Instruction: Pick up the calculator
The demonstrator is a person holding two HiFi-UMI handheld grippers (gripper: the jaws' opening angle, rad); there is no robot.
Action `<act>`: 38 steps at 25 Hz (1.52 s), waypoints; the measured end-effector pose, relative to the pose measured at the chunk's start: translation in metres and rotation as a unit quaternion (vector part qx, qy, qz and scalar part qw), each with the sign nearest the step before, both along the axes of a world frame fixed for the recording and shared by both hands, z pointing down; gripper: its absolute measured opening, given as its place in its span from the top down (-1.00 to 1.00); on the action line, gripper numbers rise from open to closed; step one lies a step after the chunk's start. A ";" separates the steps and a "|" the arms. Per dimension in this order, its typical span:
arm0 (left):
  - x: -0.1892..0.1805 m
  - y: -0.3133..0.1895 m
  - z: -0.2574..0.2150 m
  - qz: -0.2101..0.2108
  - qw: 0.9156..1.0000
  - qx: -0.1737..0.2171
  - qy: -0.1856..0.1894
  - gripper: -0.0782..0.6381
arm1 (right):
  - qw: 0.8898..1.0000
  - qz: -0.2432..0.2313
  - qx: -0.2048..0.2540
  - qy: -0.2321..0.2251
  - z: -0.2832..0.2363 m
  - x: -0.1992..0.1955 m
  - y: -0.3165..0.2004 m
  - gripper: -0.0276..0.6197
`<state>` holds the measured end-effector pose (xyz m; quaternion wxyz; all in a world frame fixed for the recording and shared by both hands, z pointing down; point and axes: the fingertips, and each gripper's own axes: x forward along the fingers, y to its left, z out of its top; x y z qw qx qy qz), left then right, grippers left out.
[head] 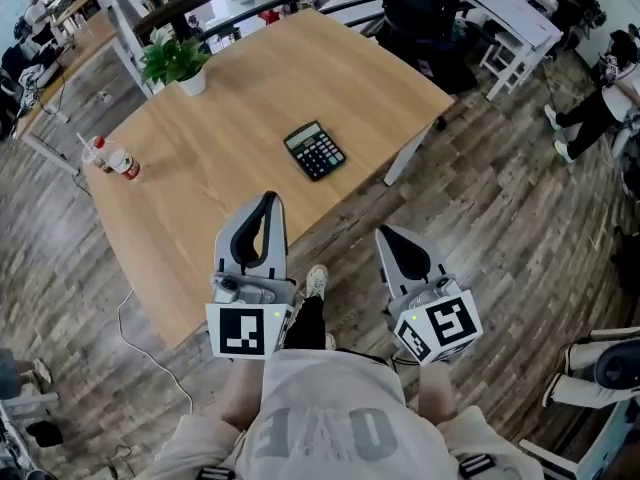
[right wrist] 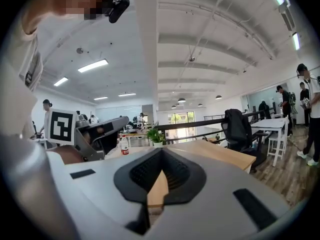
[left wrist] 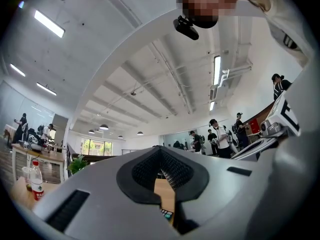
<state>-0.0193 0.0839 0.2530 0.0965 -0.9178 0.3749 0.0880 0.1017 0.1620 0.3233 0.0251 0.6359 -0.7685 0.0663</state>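
A black calculator [head: 314,150] lies flat on the light wooden table [head: 220,138], right of its middle and towards the near edge. Both grippers hover off the table on my side, above the plank floor, and point at it. My left gripper [head: 267,200] has its jaws together and holds nothing; its tip is just short of the table edge, below and left of the calculator. My right gripper [head: 384,232] is also shut and empty, further back and to the right. In the left gripper view a corner of the calculator [left wrist: 166,214] shows through the slit under the closed tips [left wrist: 161,148].
A potted plant [head: 178,63] stands at the table's far corner and a small bottle [head: 118,161] near its left edge. A black office chair [head: 420,8] and a white table [head: 515,13] stand beyond. People stand at the right [head: 600,98].
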 end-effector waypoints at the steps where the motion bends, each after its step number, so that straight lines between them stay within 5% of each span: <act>1: 0.002 -0.011 0.002 -0.003 1.000 0.000 0.003 0.76 | 1.000 0.001 0.000 0.000 -0.001 0.004 -0.012 0.88; 16: 0.009 -0.193 0.019 -0.070 0.996 -0.048 0.037 0.76 | 0.998 -0.052 -0.020 0.011 -0.014 0.023 -0.207 0.88; 29: 0.026 -0.259 0.047 -0.140 0.988 -0.061 0.001 0.76 | 0.985 -0.163 -0.034 -0.036 0.004 0.058 -0.299 0.87; 32: 0.032 -0.271 0.044 -0.161 0.986 -0.051 -0.002 0.76 | 0.967 -0.248 -0.043 -0.052 0.000 0.057 -0.326 0.72; 33: 0.034 -0.274 0.043 -0.168 0.985 -0.045 -0.004 0.76 | 0.956 -0.279 -0.054 -0.072 0.000 0.054 -0.336 0.27; 34: 0.036 -0.276 0.043 -0.173 0.984 -0.042 -0.007 0.76 | 0.944 -0.308 -0.066 -0.098 -0.001 0.050 -0.345 0.09; 36: 0.039 -0.278 0.046 -0.179 0.983 -0.039 -0.012 0.76 | 0.917 -0.365 -0.090 -0.134 -0.002 0.044 -0.361 0.01; 38: 0.043 -0.279 0.050 -0.180 0.983 -0.038 -0.018 0.76 | 0.883 -0.438 -0.127 -0.115 0.006 0.035 -0.372 0.01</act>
